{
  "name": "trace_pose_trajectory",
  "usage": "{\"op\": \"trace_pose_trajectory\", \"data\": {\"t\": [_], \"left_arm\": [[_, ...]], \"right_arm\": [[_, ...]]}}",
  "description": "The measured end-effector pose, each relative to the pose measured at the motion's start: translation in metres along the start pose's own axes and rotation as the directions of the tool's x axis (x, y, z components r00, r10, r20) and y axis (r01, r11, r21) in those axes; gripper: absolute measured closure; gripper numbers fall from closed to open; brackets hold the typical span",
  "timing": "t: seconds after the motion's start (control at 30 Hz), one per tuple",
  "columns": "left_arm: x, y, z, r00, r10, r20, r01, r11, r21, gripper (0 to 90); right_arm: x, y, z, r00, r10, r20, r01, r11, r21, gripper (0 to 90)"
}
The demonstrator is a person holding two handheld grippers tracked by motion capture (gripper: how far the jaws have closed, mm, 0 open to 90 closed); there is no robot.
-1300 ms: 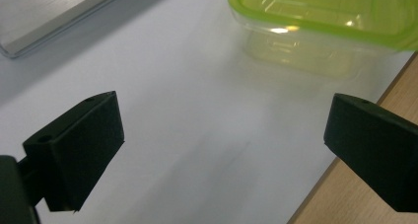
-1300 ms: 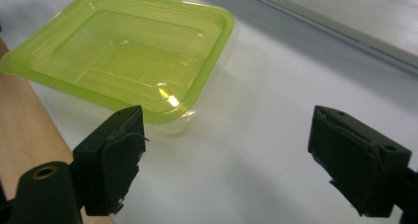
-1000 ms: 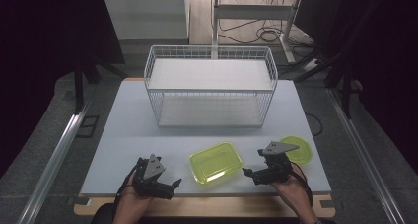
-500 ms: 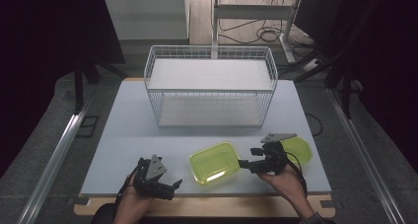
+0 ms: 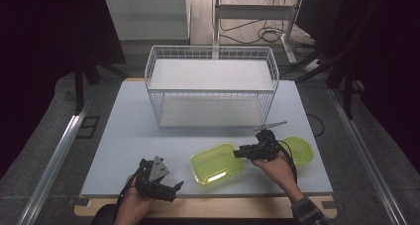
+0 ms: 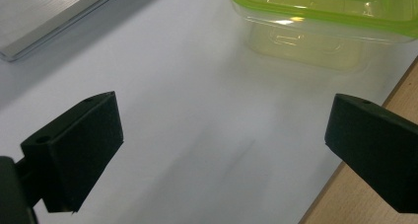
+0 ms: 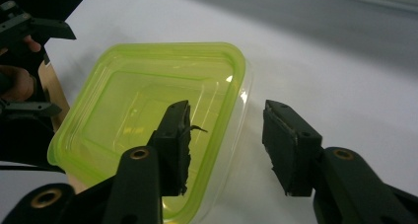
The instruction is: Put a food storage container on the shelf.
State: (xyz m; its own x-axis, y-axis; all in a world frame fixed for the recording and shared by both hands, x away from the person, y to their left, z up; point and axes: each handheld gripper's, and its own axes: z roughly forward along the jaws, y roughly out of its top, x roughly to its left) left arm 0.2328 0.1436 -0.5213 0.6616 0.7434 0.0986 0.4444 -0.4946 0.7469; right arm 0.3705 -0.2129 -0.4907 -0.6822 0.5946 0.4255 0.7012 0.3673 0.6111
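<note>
Lime-green plastic container (image 5: 217, 163) sits at 6 o'clock on the table (image 5: 124, 136), lid (image 5: 300, 150) at its 3. My right gripper (image 7: 226, 145) straddles its near wall, jaws just been closing, 1 inside, 1 outside, pads not pressing yet. Left gripper (image 5: 159, 181) waits apart at 8 o'clock. Risk as I see it: thin slick rim, a shallow bite could tip or skid it
</note>
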Motion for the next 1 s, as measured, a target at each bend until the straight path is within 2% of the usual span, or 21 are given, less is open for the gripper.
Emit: {"op": "trace_pose_trajectory", "data": {"t": [0.2,0.37,0.5,0.6,0.87,1.0], "left_arm": [[0.0,0.0,0.001,1.0,0.005,-0.001,-0.005,1.0,0.003,1.0],[-0.001,0.0,0.001,0.9998,0.021,-0.005,-0.021,0.9997,0.014,1.0],[-0.001,0.0,0.001,0.9999,0.016,-0.004,-0.016,0.9998,0.008,1.0],[-0.001,0.0,0.0,0.9999,0.015,-0.005,-0.015,0.9999,0.006,1.0],[0.0,0.0,0.0,0.9999,0.011,-0.01,-0.011,0.9999,0.003,1.0],[0.001,-0.001,-0.001,0.9998,0.009,-0.016,-0.009,1.0,0.004,1.0]], "right_arm": [[-0.009,0.003,0.01,0.9977,0.046,-0.049,-0.044,0.998,0.04,60.6],[-0.011,0.004,0.015,0.9917,0.08,-0.101,-0.074,0.995,0.069,69.2],[-0.013,0.004,0.015,0.9776,0.13,-0.165,-0.118,0.99,0.082,77.2],[-0.011,0.005,0.012,0.9673,0.142,-0.21,-0.128,0.989,0.079,79.8],[-0.007,0.006,0.006,0.9679,0.155,-0.198,-0.149,0.988,0.049,80.3],[-0.008,0.007,0.001,0.9629,0.17,-0.209,-0.169,0.985,0.026,80.3]]}}
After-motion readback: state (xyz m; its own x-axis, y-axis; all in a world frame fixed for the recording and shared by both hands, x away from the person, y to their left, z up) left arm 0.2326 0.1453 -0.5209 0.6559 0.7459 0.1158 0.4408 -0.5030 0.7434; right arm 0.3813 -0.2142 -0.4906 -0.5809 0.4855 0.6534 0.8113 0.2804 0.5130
